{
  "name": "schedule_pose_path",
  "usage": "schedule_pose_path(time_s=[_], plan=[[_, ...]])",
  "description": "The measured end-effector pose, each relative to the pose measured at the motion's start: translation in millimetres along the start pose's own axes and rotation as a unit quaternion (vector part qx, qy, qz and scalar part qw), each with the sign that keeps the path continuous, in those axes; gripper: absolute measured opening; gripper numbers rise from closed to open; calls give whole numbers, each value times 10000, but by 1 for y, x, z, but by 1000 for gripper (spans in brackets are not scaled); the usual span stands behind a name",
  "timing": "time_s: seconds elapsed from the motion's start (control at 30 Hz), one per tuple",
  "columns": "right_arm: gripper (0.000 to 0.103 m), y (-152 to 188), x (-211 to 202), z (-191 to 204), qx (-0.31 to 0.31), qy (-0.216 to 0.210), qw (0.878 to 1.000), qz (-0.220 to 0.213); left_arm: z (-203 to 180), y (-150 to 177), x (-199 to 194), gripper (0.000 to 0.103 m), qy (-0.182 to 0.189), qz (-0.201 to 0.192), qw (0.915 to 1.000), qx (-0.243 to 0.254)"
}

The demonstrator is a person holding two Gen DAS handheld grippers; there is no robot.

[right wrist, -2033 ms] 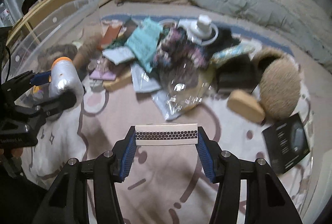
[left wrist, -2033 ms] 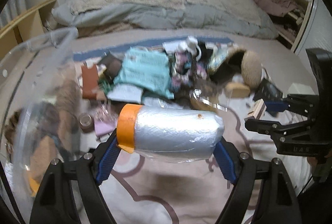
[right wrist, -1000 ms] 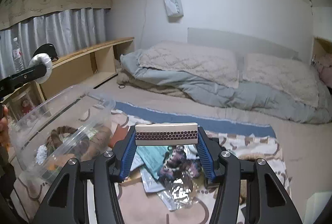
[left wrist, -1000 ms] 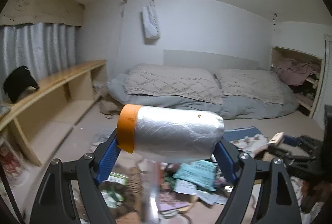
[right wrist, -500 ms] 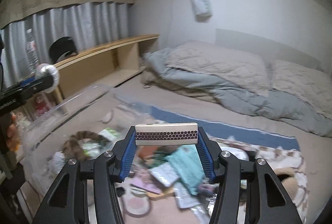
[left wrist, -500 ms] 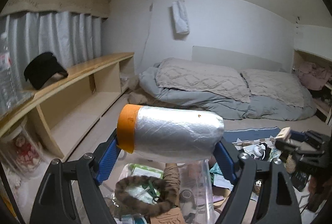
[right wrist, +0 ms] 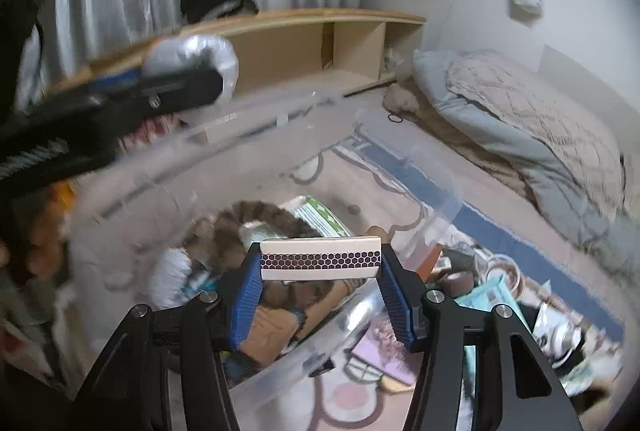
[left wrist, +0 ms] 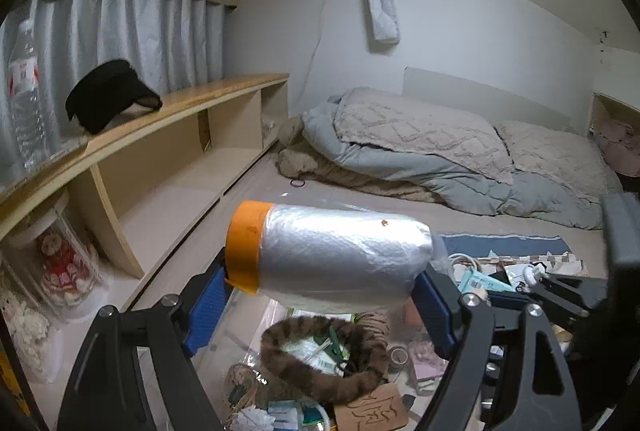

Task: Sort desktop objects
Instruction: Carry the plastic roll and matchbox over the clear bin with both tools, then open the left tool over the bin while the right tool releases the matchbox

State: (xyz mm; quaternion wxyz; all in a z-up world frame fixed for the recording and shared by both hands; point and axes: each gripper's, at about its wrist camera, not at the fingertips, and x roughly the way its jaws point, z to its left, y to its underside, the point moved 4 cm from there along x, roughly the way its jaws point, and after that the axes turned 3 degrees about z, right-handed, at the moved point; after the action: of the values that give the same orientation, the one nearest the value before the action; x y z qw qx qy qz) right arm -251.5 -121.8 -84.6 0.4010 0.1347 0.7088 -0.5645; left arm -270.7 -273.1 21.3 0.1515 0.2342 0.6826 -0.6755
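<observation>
silver plastic film wound on a roll (left wrist: 332, 251) with an orange end band sits clamped end to end in the jaws of the left gripper (left wrist: 320, 295), held above a clear plastic bin (right wrist: 404, 143). the right gripper (right wrist: 320, 285) has its jaws closed on a white matchbox (right wrist: 320, 258) with a dark honeycomb striking strip, poised over the same bin. inside the bin lie a brown striped furry band (left wrist: 320, 371), paper packets and a scrap of cardboard (left wrist: 372, 411). the bin rests on a pale patterned rug (right wrist: 352, 399) on the floor, with a heap of unsorted clutter (right wrist: 520, 303) just beside it. beyond the rug, a rumpled grey and beige duvet (left wrist: 432, 151) covers a low bed. a long wooden shelf (left wrist: 168, 111) runs along the grey curtains (left wrist: 132, 35), carrying a black cap (left wrist: 108, 99) and a water bottle (left wrist: 26, 91).
</observation>
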Motion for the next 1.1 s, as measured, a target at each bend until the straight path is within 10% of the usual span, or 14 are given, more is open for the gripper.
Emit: schedule_pose_path(time_s=[0.33, 0.43, 0.53, 1.1], plan=[[56, -13, 54, -3, -954, 786, 9912, 481, 13, 6, 14, 83, -76, 163, 9998, -128], [87, -14, 54, -10, -951, 995, 9893, 476, 17, 6, 17, 83, -89, 205, 9994, -256], [90, -15, 48, -15, -913, 1040, 9899, 321, 19, 5, 19, 83, -126, 211, 9993, -274], [90, 7, -21, -22, -132, -269, 9983, -493, -2, -27, 55, 83, -129, 677, 9975, -154]])
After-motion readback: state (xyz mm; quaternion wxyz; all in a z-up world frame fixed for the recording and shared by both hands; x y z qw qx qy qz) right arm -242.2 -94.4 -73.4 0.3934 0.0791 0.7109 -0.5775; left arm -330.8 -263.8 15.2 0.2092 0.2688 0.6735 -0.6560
